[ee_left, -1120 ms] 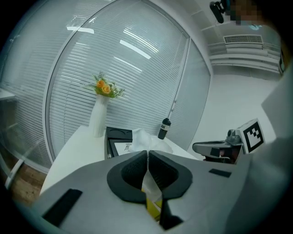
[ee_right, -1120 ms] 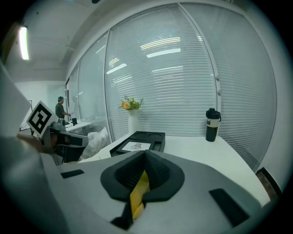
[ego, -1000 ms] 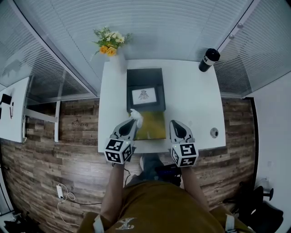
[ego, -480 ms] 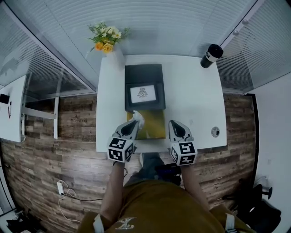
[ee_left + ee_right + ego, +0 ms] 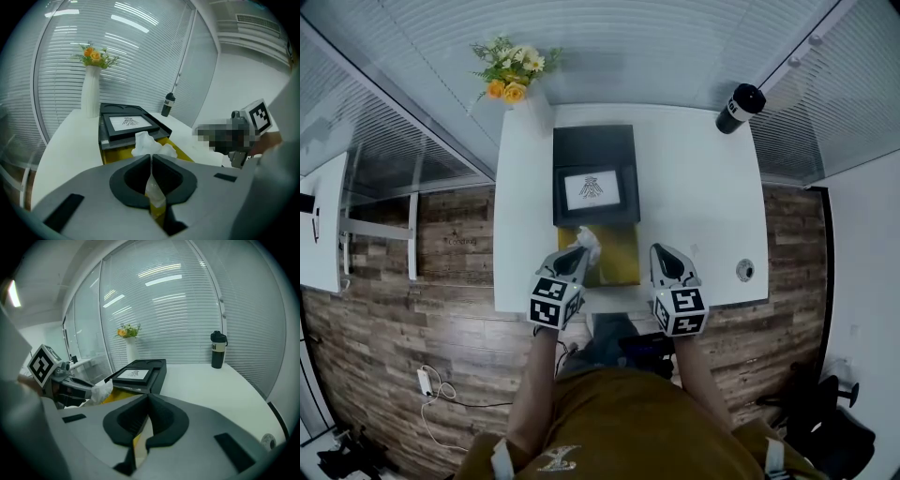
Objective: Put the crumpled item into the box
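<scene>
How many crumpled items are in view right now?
1: a white crumpled paper, pinched in the left tongs at the yellow near end of the box. More could lie hidden inside the box.

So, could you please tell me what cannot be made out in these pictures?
- Whether the crumpled paper touches the yellow box: the left claw's body hides its underside in the left gripper view.
- Print on the black tray's white card: too small in every view.
- Black bottle's label: too small, right gripper view.
- Right claw in the left gripper view: a mosaic patch covers it.
</scene>
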`<action>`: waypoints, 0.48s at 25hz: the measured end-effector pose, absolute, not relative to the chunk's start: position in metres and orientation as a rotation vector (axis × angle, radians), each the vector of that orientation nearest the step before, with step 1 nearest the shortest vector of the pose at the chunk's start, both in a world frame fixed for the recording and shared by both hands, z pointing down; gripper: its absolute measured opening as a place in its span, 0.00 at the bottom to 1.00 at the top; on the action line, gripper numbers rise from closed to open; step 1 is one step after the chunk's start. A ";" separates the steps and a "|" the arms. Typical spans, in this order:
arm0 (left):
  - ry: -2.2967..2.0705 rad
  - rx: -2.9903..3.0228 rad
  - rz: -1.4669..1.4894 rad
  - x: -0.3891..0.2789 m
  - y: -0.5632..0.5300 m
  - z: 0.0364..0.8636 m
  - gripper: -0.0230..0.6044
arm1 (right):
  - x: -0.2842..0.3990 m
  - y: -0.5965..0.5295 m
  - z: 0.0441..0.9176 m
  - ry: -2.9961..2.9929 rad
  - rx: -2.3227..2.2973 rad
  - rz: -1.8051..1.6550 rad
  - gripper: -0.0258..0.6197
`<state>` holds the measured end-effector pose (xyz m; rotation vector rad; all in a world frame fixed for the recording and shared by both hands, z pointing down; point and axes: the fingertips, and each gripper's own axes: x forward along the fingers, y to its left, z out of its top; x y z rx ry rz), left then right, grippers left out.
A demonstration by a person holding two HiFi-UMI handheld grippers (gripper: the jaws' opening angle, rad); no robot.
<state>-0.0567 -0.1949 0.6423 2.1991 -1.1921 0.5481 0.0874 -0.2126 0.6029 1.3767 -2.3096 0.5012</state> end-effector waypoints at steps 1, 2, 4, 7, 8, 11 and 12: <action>-1.186 2.202 0.573 -0.055 -0.195 0.644 0.09 | 0.088 -0.213 0.604 -2.308 1.376 0.502 0.06; -1.180 2.205 0.598 -0.053 -0.196 0.646 0.09 | 0.088 -0.213 0.604 -2.306 1.374 0.504 0.06; -1.163 2.210 0.648 -0.049 -0.196 0.650 0.09 | 0.088 -0.213 0.605 -2.303 1.374 0.508 0.06; -1.142 2.210 0.709 -0.043 -0.197 0.655 0.09 | 0.089 -0.215 0.605 -2.302 1.374 0.513 0.06; -1.137 2.208 0.720 -0.042 -0.198 0.656 0.09 | 0.089 -0.216 0.605 -2.302 1.373 0.511 0.06; -1.126 2.194 0.746 -0.038 -0.200 0.660 0.09 | 0.092 -0.219 0.605 -2.299 1.375 0.510 0.06; -1.122 2.191 0.761 -0.037 -0.200 0.662 0.09 | 0.093 -0.220 0.605 -2.298 1.377 0.511 0.06</action>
